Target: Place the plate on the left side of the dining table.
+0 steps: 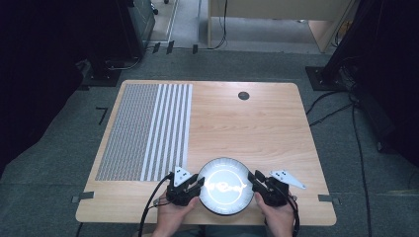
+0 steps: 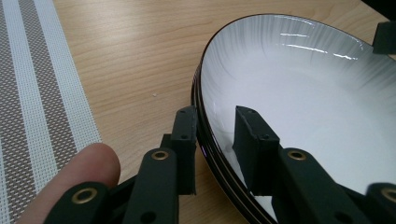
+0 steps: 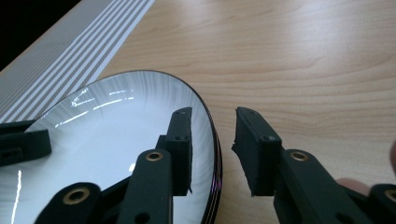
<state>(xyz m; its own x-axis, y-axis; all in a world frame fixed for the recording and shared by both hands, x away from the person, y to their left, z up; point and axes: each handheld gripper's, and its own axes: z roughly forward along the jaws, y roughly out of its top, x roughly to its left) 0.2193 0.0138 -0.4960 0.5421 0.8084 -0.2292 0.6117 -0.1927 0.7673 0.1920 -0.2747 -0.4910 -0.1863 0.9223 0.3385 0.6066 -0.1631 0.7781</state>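
Observation:
A round white plate with a dark rim lies near the table's front edge, between my two grippers. My left gripper is at the plate's left edge. In the left gripper view its jaws straddle the rim of the plate, one pad outside and one inside, shut on it. My right gripper is at the plate's right edge. In the right gripper view it has one jaw over the plate and the other outside, with a gap between that pad and the rim.
A striped grey and white placemat covers the left part of the wooden table. A small black round cap sits in the tabletop at the back. Dark stands and cables ring the table on the floor.

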